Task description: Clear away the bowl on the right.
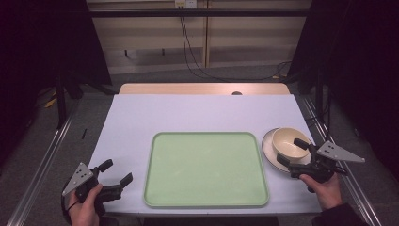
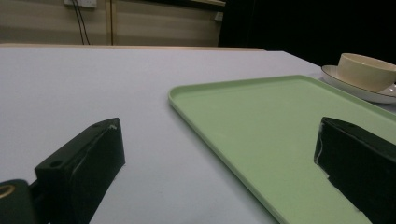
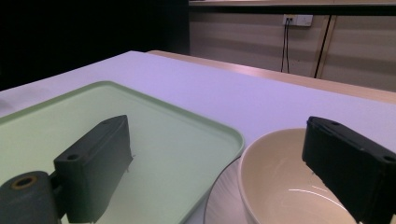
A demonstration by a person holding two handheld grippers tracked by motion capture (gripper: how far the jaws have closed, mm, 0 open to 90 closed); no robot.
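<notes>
Two black grippers were held with jaws spread, gripping nothing: the right gripper point(image 1: 293, 150) at the round cream bowl point(image 1: 288, 142), seated on a saucer point(image 1: 269, 147) at three o'clock of the smooth green tray point(image 1: 205, 169); the left gripper point(image 1: 115, 172) at nine.

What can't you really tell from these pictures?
- Whether the right claw touches the bowl: in the high view it overlaps the near rim.
- The plate under the bowl: mostly covered by it.
- The tray's near corner: cut off by the left gripper view's bottom edge.
- The room's sides: too dark.
</notes>
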